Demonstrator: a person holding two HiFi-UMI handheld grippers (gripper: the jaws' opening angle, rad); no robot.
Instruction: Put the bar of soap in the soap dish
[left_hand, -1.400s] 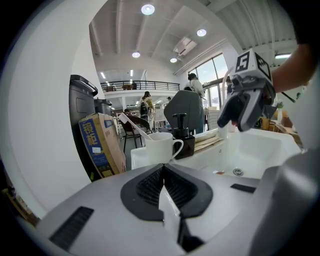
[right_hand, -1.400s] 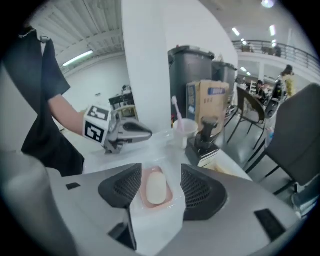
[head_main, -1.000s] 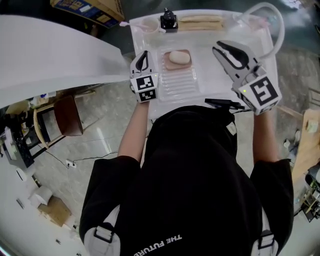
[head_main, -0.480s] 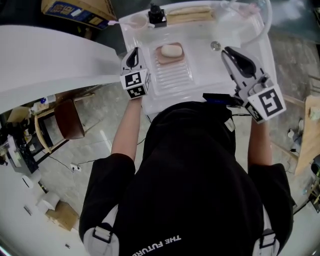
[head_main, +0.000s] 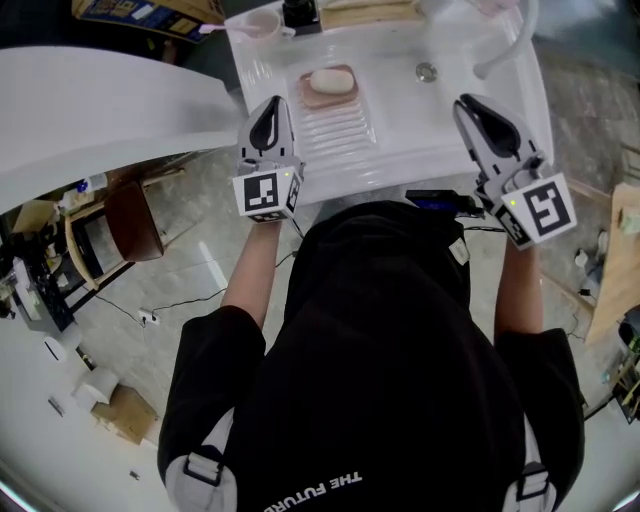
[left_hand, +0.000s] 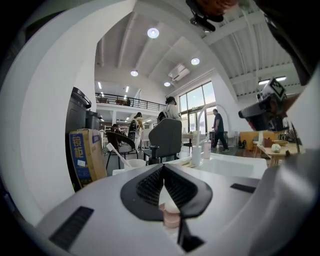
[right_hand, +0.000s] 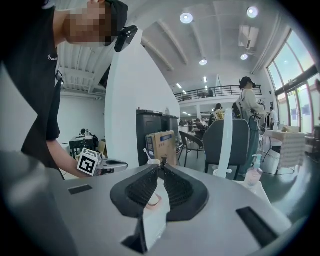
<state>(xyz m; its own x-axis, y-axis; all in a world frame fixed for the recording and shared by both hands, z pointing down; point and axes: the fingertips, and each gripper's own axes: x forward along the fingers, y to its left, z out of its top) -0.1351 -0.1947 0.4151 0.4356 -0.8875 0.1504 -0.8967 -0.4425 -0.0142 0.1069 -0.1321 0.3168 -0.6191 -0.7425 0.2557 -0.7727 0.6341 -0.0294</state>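
Observation:
A pale oval bar of soap (head_main: 329, 80) lies in the pink soap dish (head_main: 308, 96) at the back of the ribbed drainer of the white sink (head_main: 400, 120). My left gripper (head_main: 270, 106) is shut and empty, held at the sink's front left corner, short of the dish. My right gripper (head_main: 468, 104) is shut and empty over the sink's right front edge. In the left gripper view the shut jaws (left_hand: 163, 168) leave a slot that shows the soap (left_hand: 168, 204) on its dish (left_hand: 171, 218). The right gripper view shows shut jaws (right_hand: 161, 169).
A curved white faucet (head_main: 505, 48) and a drain (head_main: 427, 71) are at the sink's right. A cup (head_main: 262, 22) and a black object (head_main: 300, 12) stand on the back ledge. A white curved wall (head_main: 90, 110) and a chair (head_main: 135, 225) are on the left.
Both grippers have drawn back from the sink toward the person, the left one rising. The right jaws have shut from a small gap. The soap stays in the dish.

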